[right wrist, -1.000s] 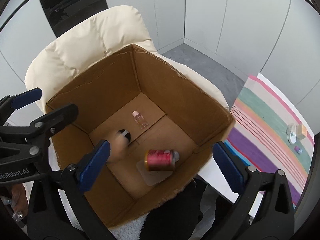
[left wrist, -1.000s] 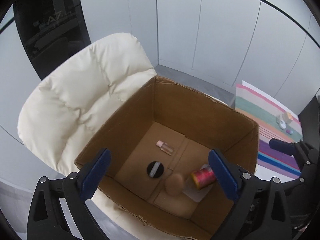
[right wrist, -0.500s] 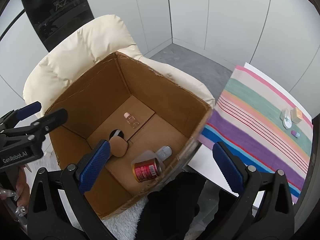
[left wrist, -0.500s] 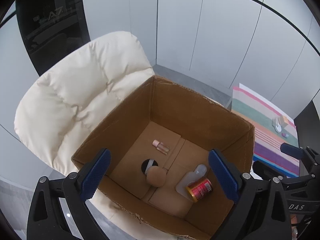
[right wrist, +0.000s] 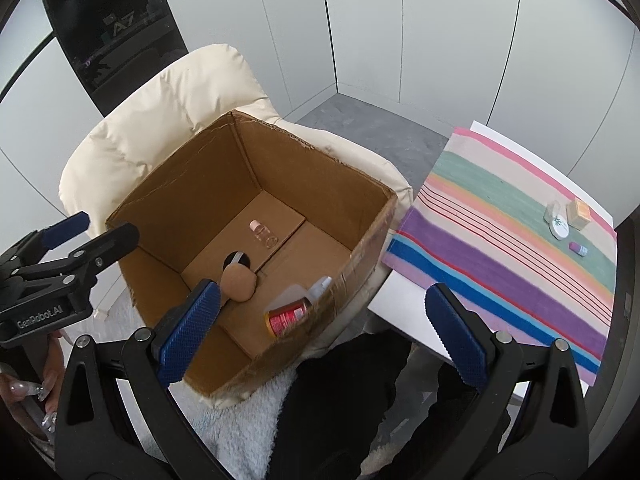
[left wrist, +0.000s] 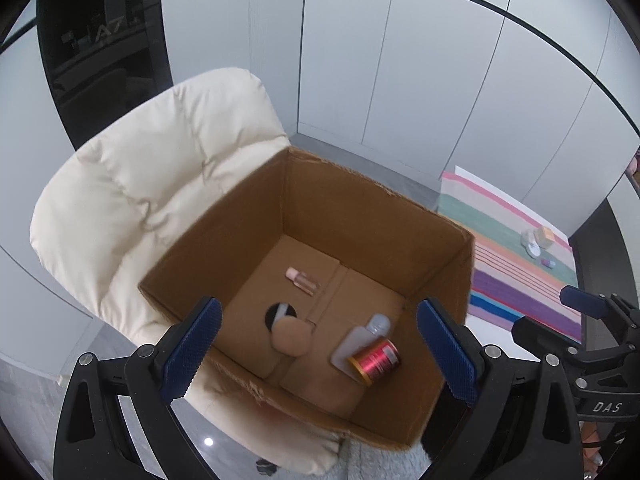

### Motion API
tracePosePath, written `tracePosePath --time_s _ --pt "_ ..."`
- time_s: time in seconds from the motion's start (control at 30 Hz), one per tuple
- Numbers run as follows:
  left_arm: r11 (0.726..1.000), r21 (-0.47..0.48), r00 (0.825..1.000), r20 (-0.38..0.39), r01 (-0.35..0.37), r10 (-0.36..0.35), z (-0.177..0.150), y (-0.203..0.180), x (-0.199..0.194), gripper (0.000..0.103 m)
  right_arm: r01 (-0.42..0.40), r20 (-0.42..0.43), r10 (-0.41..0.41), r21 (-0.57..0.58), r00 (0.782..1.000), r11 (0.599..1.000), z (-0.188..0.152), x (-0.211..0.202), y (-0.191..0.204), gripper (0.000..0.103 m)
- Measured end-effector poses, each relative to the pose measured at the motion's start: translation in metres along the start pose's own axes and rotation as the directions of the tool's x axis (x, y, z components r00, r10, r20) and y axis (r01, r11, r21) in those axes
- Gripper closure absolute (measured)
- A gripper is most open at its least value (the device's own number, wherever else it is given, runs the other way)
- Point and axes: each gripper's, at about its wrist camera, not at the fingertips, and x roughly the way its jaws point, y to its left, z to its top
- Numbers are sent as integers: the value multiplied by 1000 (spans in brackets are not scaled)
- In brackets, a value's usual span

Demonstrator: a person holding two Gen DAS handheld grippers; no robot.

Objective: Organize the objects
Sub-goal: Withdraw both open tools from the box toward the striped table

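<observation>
Both grippers' jaws wide apart, empty, above box (left wrist: 372, 216). Likely light, hard, slippery: jar (right wrist: 559, 227) beyond box on bench (right wrist: 520, 292); grip across rim.

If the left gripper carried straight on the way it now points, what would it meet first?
Most likely the floor of the cardboard box: the left gripper is open and aimed between the tan sponge and the red can. Depth is uncertain.
</observation>
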Motion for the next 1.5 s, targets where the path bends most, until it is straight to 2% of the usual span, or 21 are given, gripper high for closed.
tracePosePath --time_s 0.23,0.37,0.63,0.97,1.23,1.5 --pt "1000 -14 999 35 16 -16 -24 2 -27 4 5 0 -5 12 1000 1000 -22 -25 -1 0" --pt "1000 -7 999 26 28 -28 -32 1 -32 4 -12 -3 12 16 1000 1000 -36 -39 -1 0" --pt "999 39 998 57 7 -9 -32 -8 -35 4 9 17 -9 9 1000 1000 -44 -52 0 0" --pt "997 61 998 32 56 -58 -26 -26 -25 4 47 39 -50 67 998 997 -51 -68 -21 0" --pt "984 137 993 11 113 -116 -19 -75 -14 4 114 48 -124 167 991 979 -65 -86 -67 0" --pt "948 272 985 -3 164 -170 -19 -144 -8 4 192 41 -216 312 976 930 -93 -110 -131 0"
